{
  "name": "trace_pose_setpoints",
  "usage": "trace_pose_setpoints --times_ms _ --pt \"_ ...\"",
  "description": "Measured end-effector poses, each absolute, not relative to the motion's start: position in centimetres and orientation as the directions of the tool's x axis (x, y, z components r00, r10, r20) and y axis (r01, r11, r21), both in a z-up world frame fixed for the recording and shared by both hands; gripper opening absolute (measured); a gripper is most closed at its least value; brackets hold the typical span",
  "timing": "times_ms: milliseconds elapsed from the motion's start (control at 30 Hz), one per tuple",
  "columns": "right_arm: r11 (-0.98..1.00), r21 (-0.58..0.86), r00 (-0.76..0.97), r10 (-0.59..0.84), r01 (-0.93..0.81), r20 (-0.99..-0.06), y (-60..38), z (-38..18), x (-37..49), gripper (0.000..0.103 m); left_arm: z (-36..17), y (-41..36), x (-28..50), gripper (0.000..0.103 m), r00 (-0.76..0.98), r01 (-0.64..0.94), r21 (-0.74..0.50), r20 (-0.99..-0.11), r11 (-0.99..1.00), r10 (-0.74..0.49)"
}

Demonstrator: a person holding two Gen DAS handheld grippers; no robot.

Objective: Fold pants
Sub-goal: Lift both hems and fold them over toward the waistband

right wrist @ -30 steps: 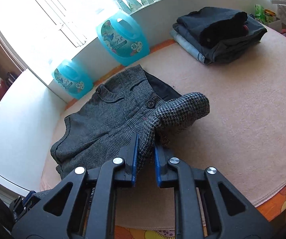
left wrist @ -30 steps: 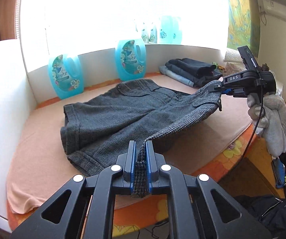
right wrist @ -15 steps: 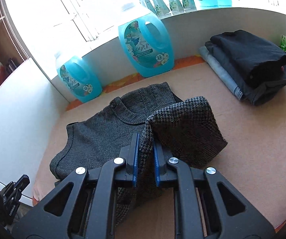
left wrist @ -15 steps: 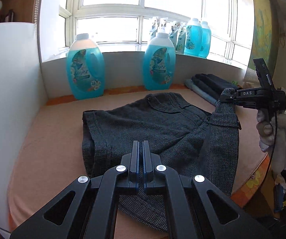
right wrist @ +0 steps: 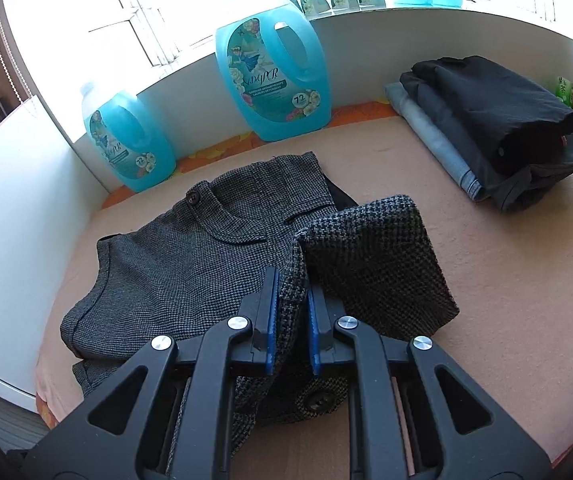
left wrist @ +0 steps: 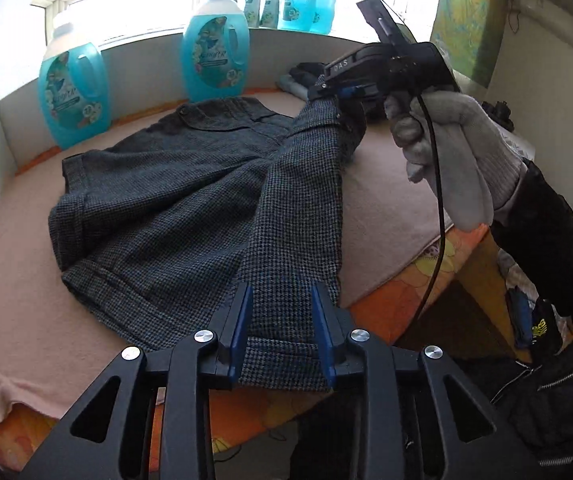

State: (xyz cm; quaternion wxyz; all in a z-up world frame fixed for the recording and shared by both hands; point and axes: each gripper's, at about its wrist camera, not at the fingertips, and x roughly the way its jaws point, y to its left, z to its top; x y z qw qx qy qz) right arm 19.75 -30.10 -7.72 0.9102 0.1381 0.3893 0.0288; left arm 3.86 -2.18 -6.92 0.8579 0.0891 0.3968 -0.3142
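Grey houndstooth pants (left wrist: 174, 208), one pair, lie on the pink-covered table (left wrist: 18, 280) in the left wrist view, behind them two blue detergent jugs (left wrist: 73, 96). The left gripper (left wrist: 282, 320), clamped half a second ago, now stands released astride the hem. In the right wrist view, the right gripper (right wrist: 291, 316) stays clenched on the waistband; one stack of folded clothes (right wrist: 498, 128) sits far right.

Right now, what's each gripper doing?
Left gripper: open, fingers either side of the pants hem.
Right gripper: shut on the pants.
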Motion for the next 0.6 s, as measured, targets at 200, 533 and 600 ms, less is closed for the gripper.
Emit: trace_pose_setpoints --times_ms 200,533,600 --pt "0.965 0.259 0.691 0.157 0.046 -0.705 -29.8 -7.7 19.8 0.013 -9.2 -5.3 1.9 0.051 0.468 0.655 0.016 -0.793 0.755 -0.39" --pt "0.967 0.252 0.682 0.156 0.042 -0.714 -29.7 -7.9 20.1 0.014 -11.4 -5.8 2.8 0.045 0.506 0.656 0.131 -0.807 0.743 -0.304" --pt "0.967 0.252 0.682 0.157 0.042 -0.715 -29.7 -8.0 20.1 0.014 -11.4 -5.1 3.2 0.034 0.488 0.653 0.085 -0.807 0.752 -0.333"
